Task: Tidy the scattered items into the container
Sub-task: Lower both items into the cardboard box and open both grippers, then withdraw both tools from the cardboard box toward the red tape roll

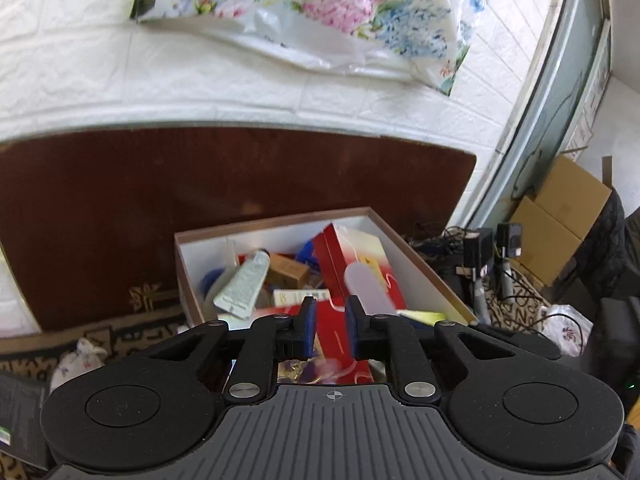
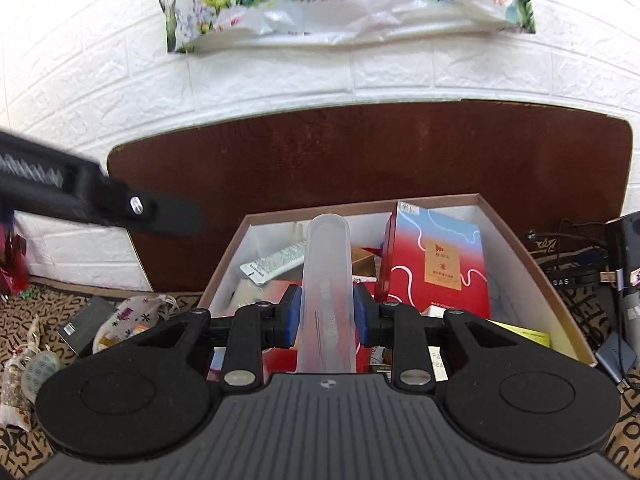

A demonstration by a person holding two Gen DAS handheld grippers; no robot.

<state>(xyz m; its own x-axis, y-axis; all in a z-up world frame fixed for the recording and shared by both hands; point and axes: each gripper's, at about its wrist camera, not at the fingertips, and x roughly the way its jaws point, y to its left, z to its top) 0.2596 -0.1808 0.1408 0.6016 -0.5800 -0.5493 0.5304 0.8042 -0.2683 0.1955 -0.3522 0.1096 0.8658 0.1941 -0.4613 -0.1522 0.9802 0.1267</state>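
Observation:
An open cardboard box with white inner walls holds a red book-like box, a pale tube and other small items. My right gripper is shut on a long clear plastic case and holds it over the box. The case's end also shows in the left wrist view. My left gripper is open and empty, just above the box's near side. Part of the left gripper's body shows at the left of the right wrist view.
Small cloth pouches and a dark packet lie on the patterned rug left of the box. A brown board leans on the white brick wall behind it. Cables, chargers and cardboard cartons sit to the right.

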